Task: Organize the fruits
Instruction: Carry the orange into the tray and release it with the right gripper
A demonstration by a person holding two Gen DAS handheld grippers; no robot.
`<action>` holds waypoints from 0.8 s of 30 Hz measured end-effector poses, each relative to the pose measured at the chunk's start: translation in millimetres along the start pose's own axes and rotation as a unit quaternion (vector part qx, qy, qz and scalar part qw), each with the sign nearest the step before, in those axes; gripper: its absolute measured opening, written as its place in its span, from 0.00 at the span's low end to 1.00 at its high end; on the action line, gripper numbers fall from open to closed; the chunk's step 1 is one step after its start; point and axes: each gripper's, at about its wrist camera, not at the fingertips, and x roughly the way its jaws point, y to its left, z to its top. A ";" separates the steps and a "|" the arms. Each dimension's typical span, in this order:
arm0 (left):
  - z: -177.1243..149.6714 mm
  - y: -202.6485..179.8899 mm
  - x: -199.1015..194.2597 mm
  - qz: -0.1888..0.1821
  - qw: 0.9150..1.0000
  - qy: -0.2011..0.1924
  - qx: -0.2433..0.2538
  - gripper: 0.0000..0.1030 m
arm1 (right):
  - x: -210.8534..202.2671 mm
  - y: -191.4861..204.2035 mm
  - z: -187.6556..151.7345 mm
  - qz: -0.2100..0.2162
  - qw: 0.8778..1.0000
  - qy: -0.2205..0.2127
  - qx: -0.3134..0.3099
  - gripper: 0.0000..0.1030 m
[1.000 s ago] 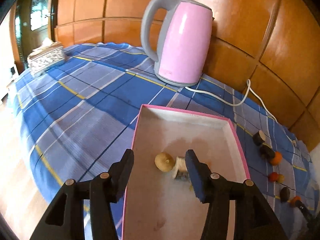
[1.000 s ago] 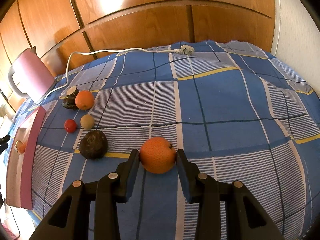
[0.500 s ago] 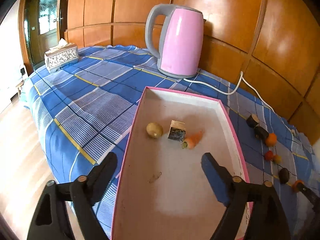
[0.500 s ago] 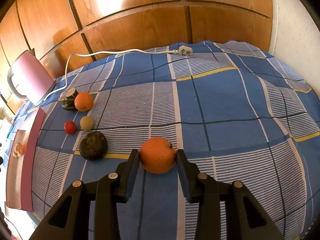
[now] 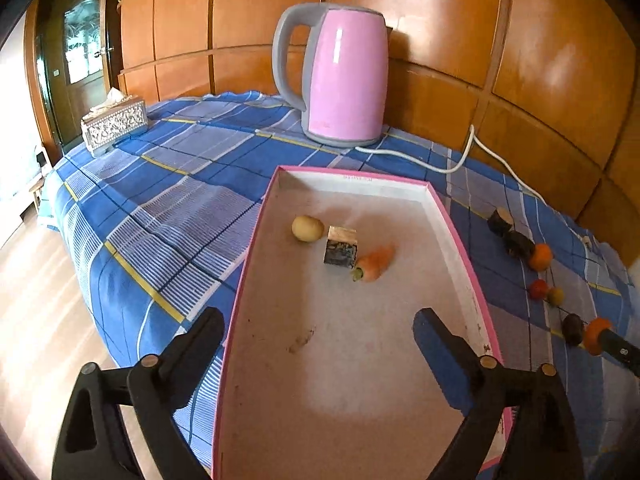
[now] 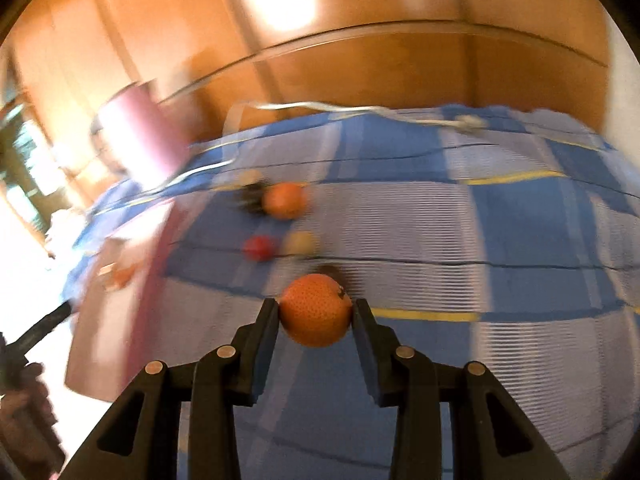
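The right tongs [image 6: 316, 312] pinch the round orange [image 6: 315, 309] — it could slip and roll off the desk [image 6: 520, 240]. The left tongs [image 5: 318, 330] are opening, empty, over the pink box [image 5: 460, 236].

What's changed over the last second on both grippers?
The left gripper let go of the small block, backed away from it over the pink tray, and its jaws are opening with nothing between them. The right gripper, shut on the orange, has lifted it off the cloth and swung toward the tray. The yellow ball and carrot in the tray, the kettle and the remaining fruits stayed put.
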 end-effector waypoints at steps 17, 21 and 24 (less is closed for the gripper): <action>22.6 48.0 2.5 0.056 0.997 -0.017 -0.051 1.00 | 69.7 180.1 29.2 0.148 0.977 0.073 -0.134 0.37; 20.0 46.1 6.0 0.056 0.997 -0.013 -0.049 1.00 | 87.6 195.5 34.2 0.114 0.981 0.065 -0.140 0.39; 18.7 42.2 5.9 0.048 0.998 -0.013 -0.044 1.00 | 86.2 190.0 30.8 0.104 0.984 0.056 -0.137 0.45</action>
